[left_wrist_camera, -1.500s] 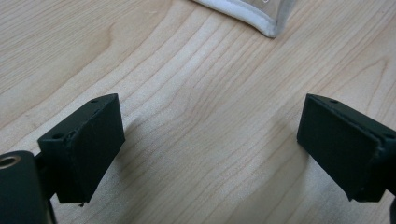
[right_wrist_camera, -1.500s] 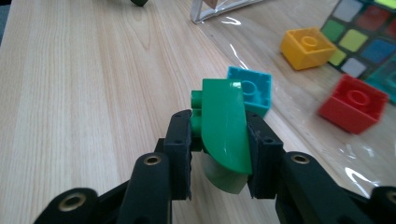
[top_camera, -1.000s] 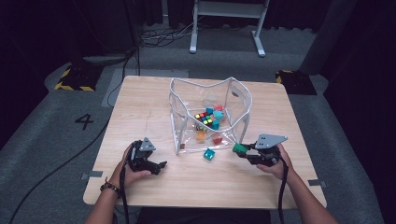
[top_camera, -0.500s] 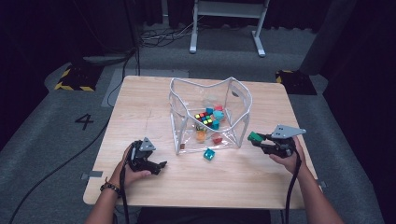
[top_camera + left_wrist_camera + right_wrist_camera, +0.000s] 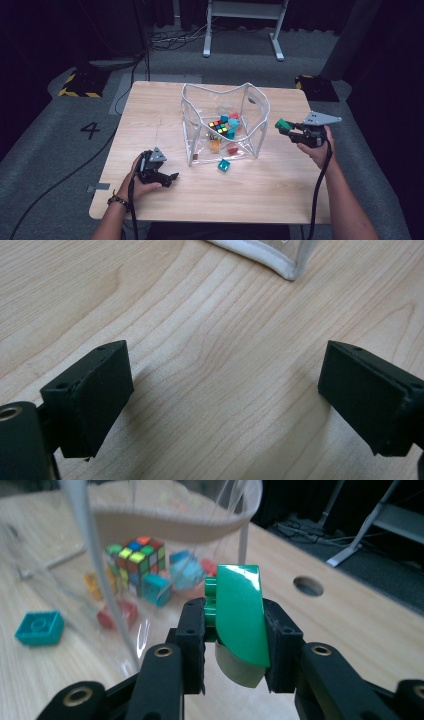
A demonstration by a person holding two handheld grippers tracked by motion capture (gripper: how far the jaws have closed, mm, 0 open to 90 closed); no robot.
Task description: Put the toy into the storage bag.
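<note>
Beside the clear bag point(image 5: 225, 125), at its right wall and level with its rim, the green brick point(image 5: 283, 124) is held by the right gripper point(image 5: 295, 131), whose fingers are closed on its two sides; a second earlier the brick was low over the counter point(image 5: 280, 190) near the bag's front right corner, so it has been lifted and carried outward; dropping it over the rim is judged the next step; the teal brick point(image 5: 223, 165) lies just in front of the bag; the left gripper point(image 5: 167, 178), left of the bag, has been kept in place, fingers wide apart and empty.
</note>
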